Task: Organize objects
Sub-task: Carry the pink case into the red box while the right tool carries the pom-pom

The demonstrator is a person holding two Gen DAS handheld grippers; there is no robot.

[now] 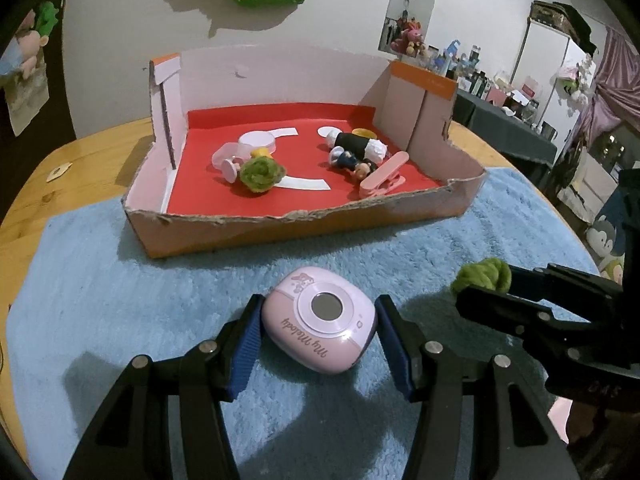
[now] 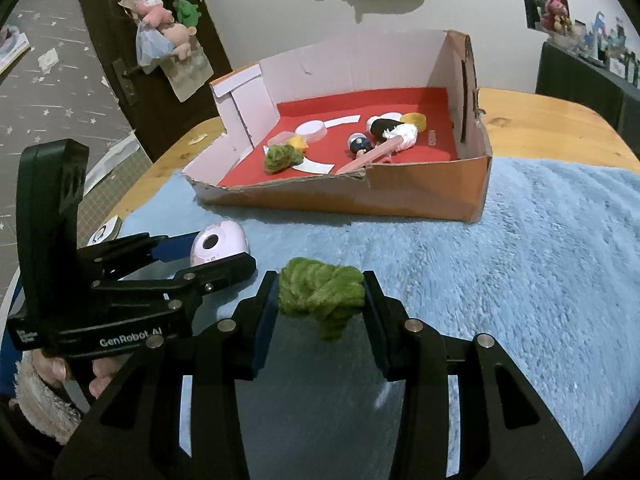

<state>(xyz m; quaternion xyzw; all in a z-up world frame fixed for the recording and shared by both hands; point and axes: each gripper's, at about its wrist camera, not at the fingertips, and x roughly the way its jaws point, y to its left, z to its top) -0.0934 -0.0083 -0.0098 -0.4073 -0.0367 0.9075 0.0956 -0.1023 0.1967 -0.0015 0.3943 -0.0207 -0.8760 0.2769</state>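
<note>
Between my left jaws (image 1: 318, 338) the rounded pink camera (image 1: 320, 322) could squirt free; my right jaws (image 2: 320, 300) pinch soft green yarn (image 2: 322, 290).

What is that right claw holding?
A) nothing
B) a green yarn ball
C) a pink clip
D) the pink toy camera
B: the right claw pinches a green yarn ball between its pads, just above the blue rug.
</note>
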